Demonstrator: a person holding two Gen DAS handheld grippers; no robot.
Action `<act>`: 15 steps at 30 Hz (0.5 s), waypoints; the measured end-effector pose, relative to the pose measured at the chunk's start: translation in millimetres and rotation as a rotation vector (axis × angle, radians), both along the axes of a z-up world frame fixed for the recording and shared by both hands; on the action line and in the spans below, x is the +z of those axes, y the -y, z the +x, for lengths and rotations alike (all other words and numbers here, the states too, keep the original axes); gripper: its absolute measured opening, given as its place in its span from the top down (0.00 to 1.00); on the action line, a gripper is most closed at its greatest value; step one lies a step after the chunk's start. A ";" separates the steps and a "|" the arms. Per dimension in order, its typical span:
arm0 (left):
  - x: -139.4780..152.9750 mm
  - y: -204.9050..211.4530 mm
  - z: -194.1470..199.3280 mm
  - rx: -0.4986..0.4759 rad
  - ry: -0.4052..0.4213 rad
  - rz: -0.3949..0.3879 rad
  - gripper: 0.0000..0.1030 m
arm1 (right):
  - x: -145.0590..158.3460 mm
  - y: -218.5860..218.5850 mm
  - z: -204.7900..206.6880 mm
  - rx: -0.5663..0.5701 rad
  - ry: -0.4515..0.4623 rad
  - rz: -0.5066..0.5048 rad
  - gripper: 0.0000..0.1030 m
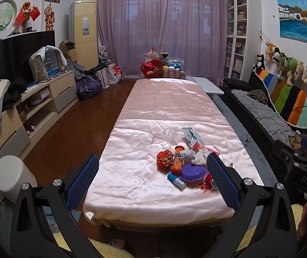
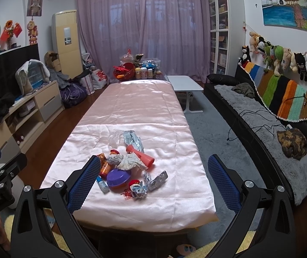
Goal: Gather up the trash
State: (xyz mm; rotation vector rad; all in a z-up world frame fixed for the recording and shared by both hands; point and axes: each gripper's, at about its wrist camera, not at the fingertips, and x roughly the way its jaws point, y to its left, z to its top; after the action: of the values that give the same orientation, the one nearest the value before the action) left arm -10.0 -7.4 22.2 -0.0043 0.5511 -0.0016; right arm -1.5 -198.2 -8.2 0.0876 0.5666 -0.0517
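A heap of trash lies on the near end of the pink-covered table (image 1: 153, 107): a crumpled orange wrapper (image 1: 164, 158), an orange tube (image 1: 177, 158), a purple lid (image 1: 192, 172), a small blue-capped bottle (image 1: 176, 180), crumpled foil and white paper, a clear bag (image 1: 171, 133) and a silver pouch (image 1: 191, 137). In the right wrist view I see the same heap: purple lid (image 2: 118, 177), red tube (image 2: 140, 155), foil blister packs (image 2: 158, 179). My left gripper (image 1: 152, 179) is open, held above the table's near edge. My right gripper (image 2: 153, 180) is open, held the same way.
A white lidded bin (image 1: 11, 175) stands on the floor left of the table. A TV cabinet (image 1: 31, 101) runs along the left wall, a black sofa (image 2: 271, 133) along the right. Bottles and a red basket (image 1: 153, 67) crowd the table's far end. A small white side table (image 2: 184, 85) stands beside it.
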 end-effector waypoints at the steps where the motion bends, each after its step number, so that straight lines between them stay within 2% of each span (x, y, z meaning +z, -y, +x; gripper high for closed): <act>1: 0.8 0.0 -0.5 0.000 0.000 0.001 0.08 | -0.4 -0.4 -0.1 0.000 0.001 -0.001 0.03; 10: -7.3 -2.4 0.8 0.001 -0.004 0.002 0.08 | -3.8 0.9 0.9 -0.008 0.011 -0.005 0.03; 15: -22.8 -7.9 4.0 -0.002 -0.009 -0.011 0.08 | -3.7 5.3 0.4 -0.023 0.040 0.000 0.03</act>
State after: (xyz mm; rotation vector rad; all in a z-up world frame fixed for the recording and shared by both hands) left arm -6.0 0.5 -0.6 -0.0141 0.5597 -0.0062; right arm -1.1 -203.5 -11.9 0.0946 0.5259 -0.0721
